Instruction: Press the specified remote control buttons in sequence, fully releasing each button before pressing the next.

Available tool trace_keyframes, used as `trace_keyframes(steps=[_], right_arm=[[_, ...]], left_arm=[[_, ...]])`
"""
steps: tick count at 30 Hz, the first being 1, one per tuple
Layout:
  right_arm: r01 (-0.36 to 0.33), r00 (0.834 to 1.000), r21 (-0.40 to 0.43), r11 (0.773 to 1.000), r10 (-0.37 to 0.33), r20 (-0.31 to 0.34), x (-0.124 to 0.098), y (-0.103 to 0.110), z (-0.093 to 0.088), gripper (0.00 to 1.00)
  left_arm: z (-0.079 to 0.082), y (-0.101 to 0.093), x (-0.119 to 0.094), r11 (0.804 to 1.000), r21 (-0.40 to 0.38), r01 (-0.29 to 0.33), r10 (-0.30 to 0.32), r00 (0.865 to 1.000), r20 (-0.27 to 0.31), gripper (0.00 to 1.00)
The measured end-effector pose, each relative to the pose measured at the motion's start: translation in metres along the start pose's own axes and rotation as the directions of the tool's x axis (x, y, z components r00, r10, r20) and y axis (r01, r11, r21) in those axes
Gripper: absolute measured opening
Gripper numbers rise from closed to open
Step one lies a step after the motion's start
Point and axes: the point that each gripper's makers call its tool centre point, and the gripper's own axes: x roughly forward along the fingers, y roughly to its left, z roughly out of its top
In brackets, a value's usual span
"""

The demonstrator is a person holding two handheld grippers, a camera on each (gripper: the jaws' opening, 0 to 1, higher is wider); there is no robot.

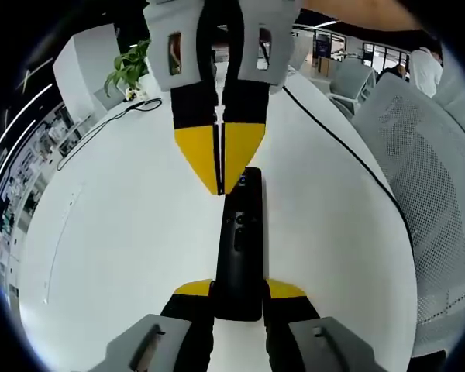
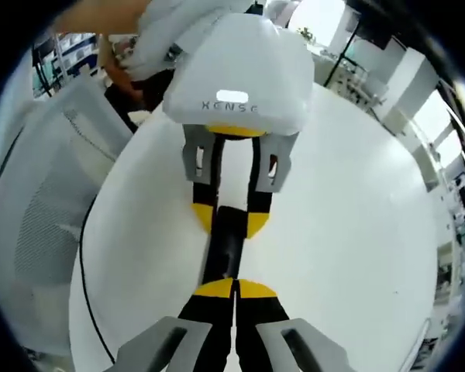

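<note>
Between the yellow tips of the left gripper (image 1: pixel 239 289) lies the near end of a black remote (image 1: pixel 240 248), clamped from both sides and stretched out flat on the white table (image 1: pixel 124 232). At the far end of the remote the right gripper (image 1: pixel 219 186) comes down with its jaws pressed together, tips touching the remote's top face close to its far end. From the right gripper view the same closed tips (image 2: pixel 234 288) rest on the remote (image 2: pixel 226 244), and the left gripper (image 2: pixel 231 219) holds its other end. A black cable (image 1: pixel 349 147) runs across the table to the right of the remote, well apart from it. A potted plant (image 1: pixel 130 68) stands at the far left edge, and a grey mesh chair (image 1: pixel 430 178) sits beside the table on the right.
</note>
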Motion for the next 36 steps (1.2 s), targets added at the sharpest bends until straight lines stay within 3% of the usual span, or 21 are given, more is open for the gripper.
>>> trace_keyframes(steps=[19, 36], right_arm=[[0.033, 0.999, -0.027, 0.999, -0.033, 0.007, -0.017, -0.003, 0.009, 0.0], [-0.038, 0.999, -0.002, 0.999, 0.038, -0.005, 0.018, 0.021, -0.003, 0.0]], left_arm=[[0.0, 0.0, 0.001, 1.0, 0.004, 0.0, 0.0, 1.0, -0.011, 0.23], [0.0, 0.0, 0.001, 1.0, 0.001, 0.002, -0.002, 1.0, -0.008, 0.23]])
